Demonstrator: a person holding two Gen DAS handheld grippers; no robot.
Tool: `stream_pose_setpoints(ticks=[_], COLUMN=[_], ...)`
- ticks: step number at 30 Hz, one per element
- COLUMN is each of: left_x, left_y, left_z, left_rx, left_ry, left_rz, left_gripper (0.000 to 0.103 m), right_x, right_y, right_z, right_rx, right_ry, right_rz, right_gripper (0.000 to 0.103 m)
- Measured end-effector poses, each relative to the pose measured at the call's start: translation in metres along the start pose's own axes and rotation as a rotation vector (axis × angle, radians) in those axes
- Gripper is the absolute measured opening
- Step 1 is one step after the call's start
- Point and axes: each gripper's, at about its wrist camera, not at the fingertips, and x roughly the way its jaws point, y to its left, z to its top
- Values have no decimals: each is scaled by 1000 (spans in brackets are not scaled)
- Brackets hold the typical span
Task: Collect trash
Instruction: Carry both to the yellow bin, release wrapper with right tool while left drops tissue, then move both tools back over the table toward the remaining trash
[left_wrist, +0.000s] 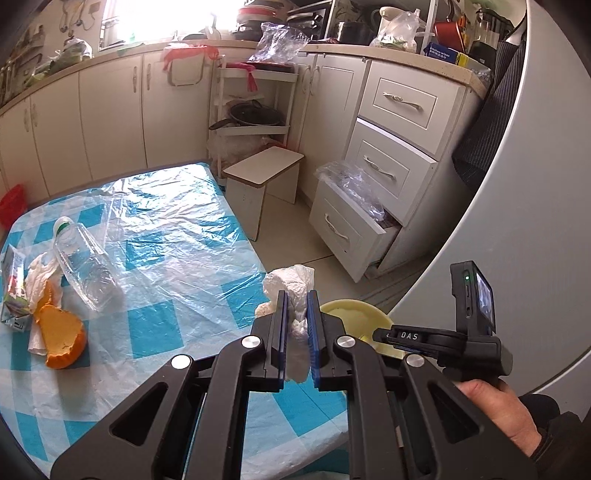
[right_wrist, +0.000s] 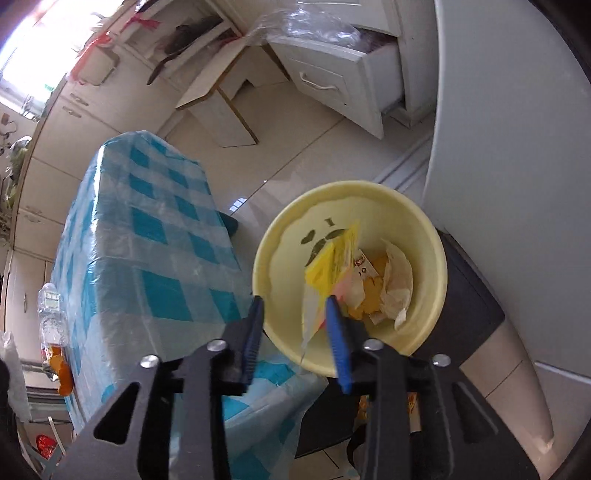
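Observation:
My left gripper (left_wrist: 296, 301) is shut on a crumpled white tissue (left_wrist: 291, 284), held above the table's right edge near the yellow trash bin (left_wrist: 354, 310). My right gripper (right_wrist: 295, 306) is open and empty above the bin's (right_wrist: 275, 236) near rim; the bin holds a yellow wrapper (right_wrist: 328, 258), orange peel and paper scraps. On the table at the left lie an empty plastic bottle (left_wrist: 83, 264), orange peel (left_wrist: 61, 332), a white napkin (left_wrist: 38, 275) and a small carton (left_wrist: 13, 291). The right gripper also shows in the left wrist view (left_wrist: 380, 336), seen from the side.
The table (left_wrist: 177, 258) has a blue checked cloth under clear plastic. A small white stool (left_wrist: 262, 173) stands beyond it. An open drawer (left_wrist: 351, 232) with plastic bags juts out at the right. A grey appliance (left_wrist: 535, 221) stands close at the right.

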Motion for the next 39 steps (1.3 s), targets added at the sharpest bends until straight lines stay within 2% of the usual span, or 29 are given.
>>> stream_pose_setpoints(ticks=[3,5,9,13,17,19,22,23,24,26,30,32,39], left_x=[6,12,35,74,118,139,162,162,160,154,132,114,50], left_y=[-5,-9,-23,-44,-73,-85,-97,-97,-97,-93,-75,-61,-11], left_z=[-1,-2,-6,-12,-16,-19,-22,-20,-20,-18,-13,-12,-12], left_rx=[8,8,2,-11,1,11,8,4,-5,-14,-44,-54,-63], left_ry=[16,34,86,162,241,295,358,354,337,322,283,249,155], left_rz=[-14,-30,-70,-108,-136,-141,-136,-126,-125,-131,-106,-53,138], left_gripper=[10,10,10,10,10,10,33,47,57,64,73,78,87], right_x=[-13,-33,-97,-152,-178,-181,-178,-176,-174,-172,-173,-173,-160], right_y=[-2,0,8,20,17,11,3,2,0,7,15,19,39], right_z=[0,0,-6,-20,-28,-25,-18,-15,-13,-11,-13,-14,-13], right_rx=[29,34,13,-52,-62,-43,-18,-11,-7,-9,-21,-29,-80], right_ry=[-42,-123,-385,-637,-778,-794,-785,-772,-761,-752,-755,-753,-678], right_rz=[7,37,143,180,177,186,193,198,203,203,202,189,109], right_gripper=[51,52,65,75,76,76,76,76,76,76,76,77,83])
